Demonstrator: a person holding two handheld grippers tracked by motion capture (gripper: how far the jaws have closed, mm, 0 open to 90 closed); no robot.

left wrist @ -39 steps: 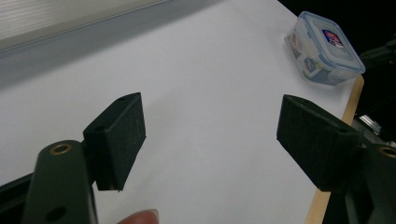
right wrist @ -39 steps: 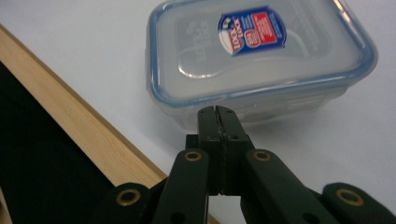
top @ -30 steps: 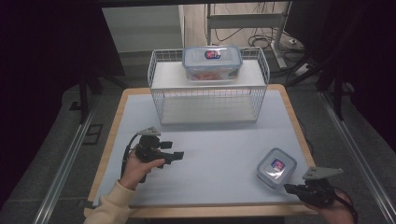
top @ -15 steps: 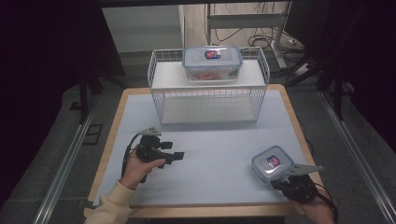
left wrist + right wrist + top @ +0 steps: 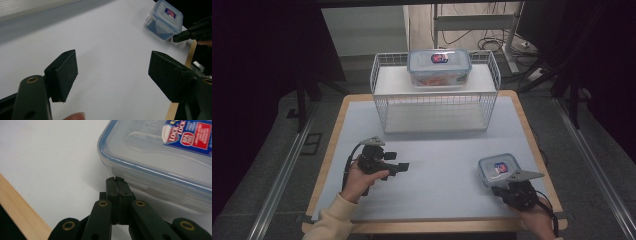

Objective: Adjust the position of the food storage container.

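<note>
Containers number two on this white-topped table (image 5: 437, 165): both are clear plastic lock-lid boxes with blue-rimmed lids and a red-and-blue label. The larger food box (image 5: 439, 67) sits on the top shelf of a white wire basket rack (image 5: 382, 107) at the far side of the table, with something orange-red showing through its wall, though what it is cannot be told. The small lidded box (image 5: 498, 169) rests on the table near its right edge, lid on; its contents cannot be made out.

The right gripper (image 5: 512, 189), held in a hand at the table's near right corner, has its two black jaws pressed flat together with nothing between them, their tips just at the near side wall of the small lidded box (image 5: 160, 162) below the lid's rim; whether they touch it cannot be told. The left gripper (image 5: 399, 166) is held in a cream-sleeved hand over bare table at the left, well apart from both boxes, its jaws standing wide open and empty, the pads (image 5: 65, 72) facing each other across white tabletop.
</note>
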